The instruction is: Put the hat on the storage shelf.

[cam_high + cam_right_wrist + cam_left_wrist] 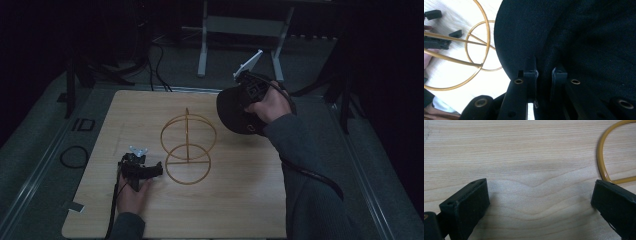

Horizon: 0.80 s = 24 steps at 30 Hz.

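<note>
The right hand-held gripper (250, 92) is pinching a black cap (231, 111), holding it above the bench (240, 200) toward its far right edge. The left hand-held gripper (150, 169) is resting spread near the left edge, just beside the gold wire stand (187, 150) at mid-bench.

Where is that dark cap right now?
In the high view the dark cap hangs right of the gold wire stand, pinched by the right gripper above the wooden table.
</note>
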Available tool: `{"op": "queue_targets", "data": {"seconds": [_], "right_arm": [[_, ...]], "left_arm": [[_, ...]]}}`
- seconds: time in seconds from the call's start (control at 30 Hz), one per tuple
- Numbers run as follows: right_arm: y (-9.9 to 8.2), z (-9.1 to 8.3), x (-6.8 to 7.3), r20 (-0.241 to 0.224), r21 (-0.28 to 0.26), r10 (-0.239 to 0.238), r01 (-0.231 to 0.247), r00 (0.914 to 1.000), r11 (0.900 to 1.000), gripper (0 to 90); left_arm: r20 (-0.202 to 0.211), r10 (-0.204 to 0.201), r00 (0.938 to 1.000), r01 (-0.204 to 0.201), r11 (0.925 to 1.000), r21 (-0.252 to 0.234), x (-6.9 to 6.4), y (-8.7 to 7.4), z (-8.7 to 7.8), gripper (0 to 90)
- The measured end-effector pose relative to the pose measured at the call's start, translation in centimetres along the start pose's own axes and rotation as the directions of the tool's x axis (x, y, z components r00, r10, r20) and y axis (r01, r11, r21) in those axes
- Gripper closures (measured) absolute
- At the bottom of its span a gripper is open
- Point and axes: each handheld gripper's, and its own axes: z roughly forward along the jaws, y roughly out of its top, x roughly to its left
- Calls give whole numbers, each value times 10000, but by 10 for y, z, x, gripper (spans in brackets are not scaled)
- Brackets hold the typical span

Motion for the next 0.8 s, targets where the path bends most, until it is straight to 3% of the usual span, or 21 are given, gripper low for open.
{"op": "queue_targets", "data": {"seconds": [0.23, 0.8], "right_arm": [[3, -9, 11, 22, -238, -443, 443, 9990, 9987, 792], [6, -21, 23, -378, -542, -866, 845, 9955, 9949, 784]], "left_arm": [[-4, 0, 10000, 0, 10000, -14, 0, 0, 0, 12], [-7, -11, 10000, 11, 10000, -26, 0, 0, 0, 12]]}}
